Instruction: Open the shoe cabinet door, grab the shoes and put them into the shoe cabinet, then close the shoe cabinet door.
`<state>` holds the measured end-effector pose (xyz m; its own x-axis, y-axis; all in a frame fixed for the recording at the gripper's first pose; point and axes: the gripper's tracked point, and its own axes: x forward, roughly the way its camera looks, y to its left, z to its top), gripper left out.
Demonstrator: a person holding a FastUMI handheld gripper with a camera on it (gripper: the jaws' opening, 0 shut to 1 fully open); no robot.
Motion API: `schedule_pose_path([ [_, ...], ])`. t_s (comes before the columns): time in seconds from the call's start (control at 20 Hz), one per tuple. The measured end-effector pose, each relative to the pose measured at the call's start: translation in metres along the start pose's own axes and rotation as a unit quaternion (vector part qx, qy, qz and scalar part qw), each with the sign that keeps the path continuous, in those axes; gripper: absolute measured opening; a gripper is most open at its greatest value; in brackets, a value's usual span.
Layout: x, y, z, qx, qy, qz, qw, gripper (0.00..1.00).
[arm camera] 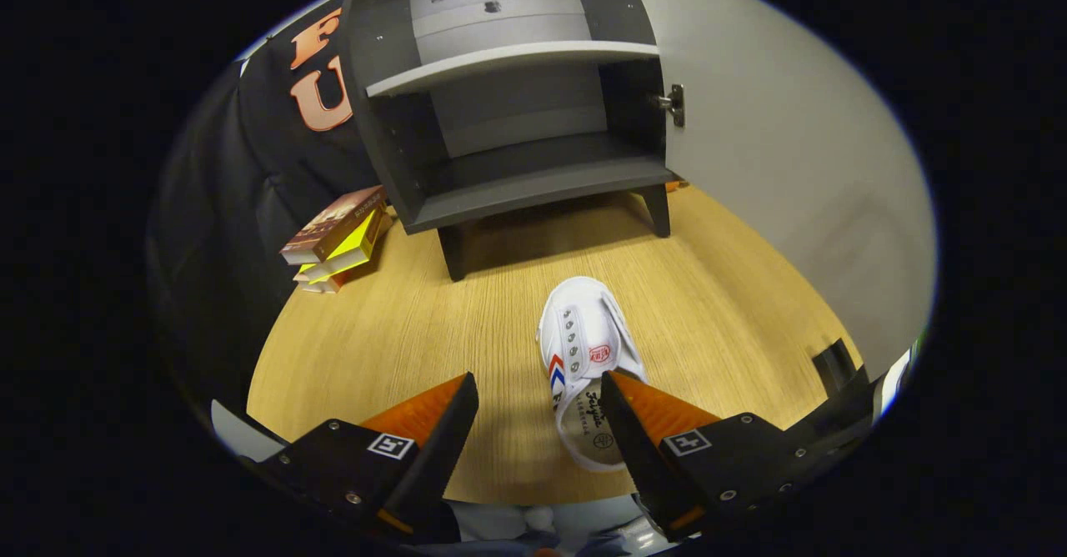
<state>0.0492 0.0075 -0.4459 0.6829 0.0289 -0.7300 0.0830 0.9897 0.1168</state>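
Wooden floor [400,323] with a light grain covers the booth, and the shoe cabinet [508,98] stands on short dark legs at its far side. Its door [792,157] is swung open to the right of the cabinet, with a metal hinge [673,105] at the edge, and two shelves inside are bare. Left of the cabinet, a small stack of books [338,240] leans against the black cloth wall. In front of the cabinet, well apart from it, one white shoe [583,348] lies on the floor with its toe toward the cabinet. The gripper [540,398] is wide open; the heel end of the shoe is between the fingers, beside the right one, and they hold nothing.
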Motion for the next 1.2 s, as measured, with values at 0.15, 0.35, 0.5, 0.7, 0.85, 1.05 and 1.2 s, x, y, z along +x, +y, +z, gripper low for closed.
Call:
schedule_pose_path([
  [0.15,0.016,-0.005,-0.016,0.008,0.020,-0.004,1.000,0.93],
  [0.35,0.031,-0.009,-0.030,0.016,0.043,-0.010,0.999,0.90],
  [0.5,0.042,-0.008,-0.034,0.013,0.057,-0.016,0.998,0.80],
  [0.7,0.044,-0.012,-0.035,0.033,0.067,-0.016,0.997,0.27],
  [0.85,0.043,-0.010,-0.035,0.040,0.072,-0.011,0.997,0.01],
  [1.05,0.038,-0.006,-0.022,0.029,0.060,-0.003,0.998,0.00],
  [1.2,0.026,-0.001,0.002,0.005,0.033,-0.001,0.999,0.00],
])
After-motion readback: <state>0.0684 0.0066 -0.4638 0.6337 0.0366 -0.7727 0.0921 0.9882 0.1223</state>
